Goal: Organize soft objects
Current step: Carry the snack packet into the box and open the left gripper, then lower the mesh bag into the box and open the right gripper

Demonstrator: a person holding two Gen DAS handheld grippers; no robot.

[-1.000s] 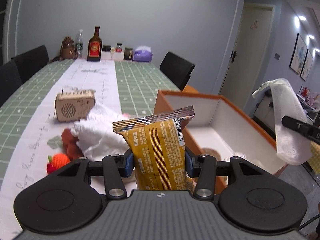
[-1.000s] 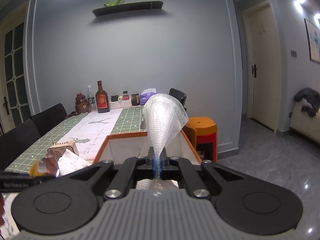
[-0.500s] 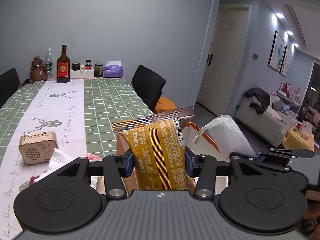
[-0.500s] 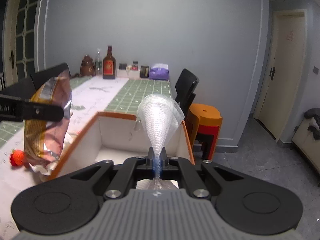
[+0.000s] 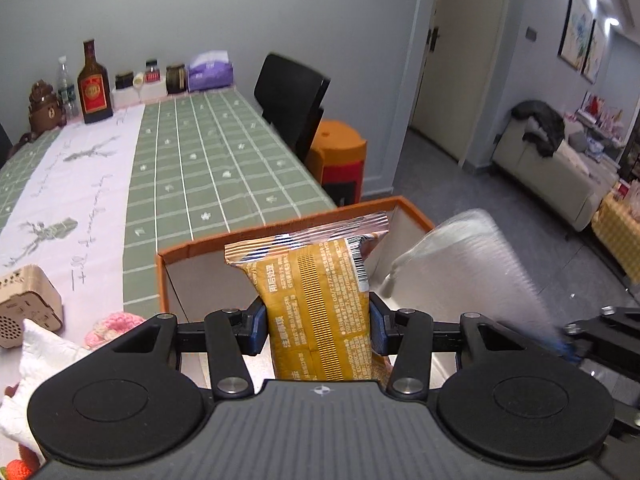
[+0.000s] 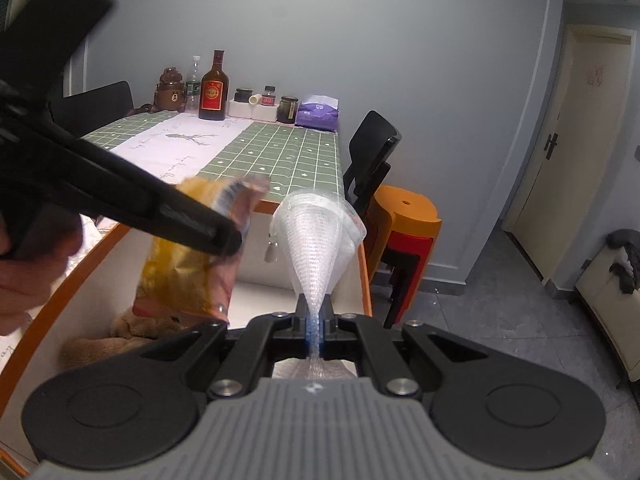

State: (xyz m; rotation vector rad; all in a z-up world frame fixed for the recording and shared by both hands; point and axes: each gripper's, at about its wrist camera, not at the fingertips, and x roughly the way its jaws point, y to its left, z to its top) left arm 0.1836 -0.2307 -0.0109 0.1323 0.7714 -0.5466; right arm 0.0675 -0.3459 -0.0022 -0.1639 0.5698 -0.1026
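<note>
My left gripper (image 5: 316, 326) is shut on a yellow snack packet (image 5: 316, 300), held upright over the orange-rimmed white box (image 5: 288, 230). From the right wrist view the same snack packet (image 6: 188, 276) hangs inside the box's (image 6: 72, 288) opening, above a brown plush toy (image 6: 120, 336) on the box floor. My right gripper (image 6: 314, 320) is shut on a white mesh bag (image 6: 320, 240) that fans upward over the box's right side. The mesh bag (image 5: 472, 268) shows blurred at the right of the left wrist view.
A wooden speaker (image 5: 28, 304), a white cloth (image 5: 44, 356), a pink knitted item (image 5: 110, 326) and a red toy (image 5: 18, 470) lie left of the box. Bottles and jars (image 5: 94, 88) line the table's far end. A black chair (image 6: 372, 160) and orange stools (image 6: 404, 236) stand beside the table.
Both grippers have swung over the box. The snack packet moved right from above the cloth pile to the box opening. The mesh bag came lower and closer to the packet.
</note>
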